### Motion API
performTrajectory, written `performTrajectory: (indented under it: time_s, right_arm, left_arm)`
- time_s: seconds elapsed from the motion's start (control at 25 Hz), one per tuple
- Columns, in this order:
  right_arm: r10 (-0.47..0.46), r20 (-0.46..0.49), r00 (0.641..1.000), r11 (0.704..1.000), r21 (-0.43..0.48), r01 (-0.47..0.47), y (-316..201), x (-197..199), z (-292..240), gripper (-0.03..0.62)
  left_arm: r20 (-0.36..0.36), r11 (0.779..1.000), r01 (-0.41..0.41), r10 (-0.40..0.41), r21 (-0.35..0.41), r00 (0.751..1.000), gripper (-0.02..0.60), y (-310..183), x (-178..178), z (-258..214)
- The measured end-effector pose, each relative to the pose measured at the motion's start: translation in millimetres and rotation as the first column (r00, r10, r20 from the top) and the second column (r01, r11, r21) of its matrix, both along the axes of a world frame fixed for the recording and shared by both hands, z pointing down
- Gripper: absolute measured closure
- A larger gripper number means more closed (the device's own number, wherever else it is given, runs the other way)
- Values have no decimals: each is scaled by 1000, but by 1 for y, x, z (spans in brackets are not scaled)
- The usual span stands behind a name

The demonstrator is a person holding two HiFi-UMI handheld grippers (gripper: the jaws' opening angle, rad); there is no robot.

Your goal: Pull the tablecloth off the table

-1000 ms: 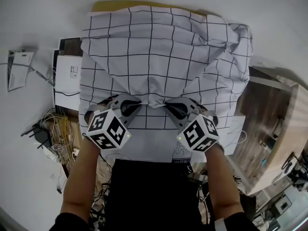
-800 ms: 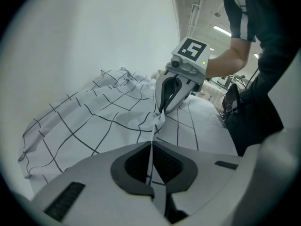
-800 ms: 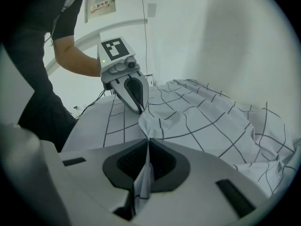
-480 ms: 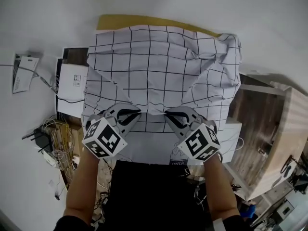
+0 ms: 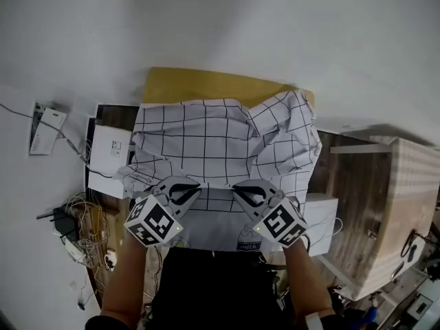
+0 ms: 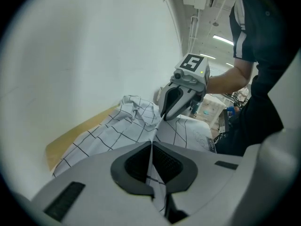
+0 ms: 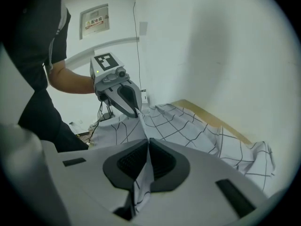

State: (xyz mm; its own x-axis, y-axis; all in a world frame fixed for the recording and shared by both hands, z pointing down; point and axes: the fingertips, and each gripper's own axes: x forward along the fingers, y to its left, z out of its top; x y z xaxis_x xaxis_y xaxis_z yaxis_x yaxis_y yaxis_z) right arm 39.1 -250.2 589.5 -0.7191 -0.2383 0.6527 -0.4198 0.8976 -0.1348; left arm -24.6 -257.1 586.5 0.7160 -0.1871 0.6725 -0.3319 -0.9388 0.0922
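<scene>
The left tool [image 6: 151,147] is clamped shut on a thin fold of the checked tablecloth [image 6: 117,126], with the fabric running up between its dark pads. The right tool [image 7: 148,145] pinches the same edge in the same way, its jaws pressed together on the cloth [image 7: 188,126].

In the head view, the left tool [image 5: 199,186] and right tool [image 5: 235,186] sit side by side, tips pointing toward each other. A short stretch of hem is pulled taut between them. A bare forearm [image 5: 127,280] extends behind the left tool.

The white tablecloth [image 5: 220,133], ruled with a black grid, lies bunched and creased over the near part of the counter [image 5: 206,84]. Its near edge is raised in the two grips. The far strip of the counter's yellowish top lies bare, and it shows as a tan band beyond the cloth in the left gripper view [image 6: 70,140] and the right gripper view [image 7: 211,117].

To the left of the counter are a white box [image 5: 110,150] and a tangle of cables [image 5: 82,215]. To its right stands a wooden cabinet [image 5: 405,205]. A framed notice [image 7: 96,21] hangs on the wall behind the person.
</scene>
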Motion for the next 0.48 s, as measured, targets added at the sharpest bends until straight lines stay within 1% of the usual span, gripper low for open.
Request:
performTrajectory:
  time_s: [0.24, 0.36, 0.48]
  right_arm:
    - [-3, -7, 1000, 999, 42, 3, -7, -2, -30, 569]
    - [21, 25, 999, 998, 50, -23, -7, 6, -46, 569]
    - [36, 47, 998, 997, 69, -39, -8, 11, -65, 570]
  left_arm:
    - [-10, 999, -3, 4, 48, 1000, 568, -8, -2, -31]
    - [-25, 998, 4, -3, 61, 1000, 568, -7, 7, -48]
    - [-37, 996, 3, 0, 90, 999, 568, -9, 13, -68]
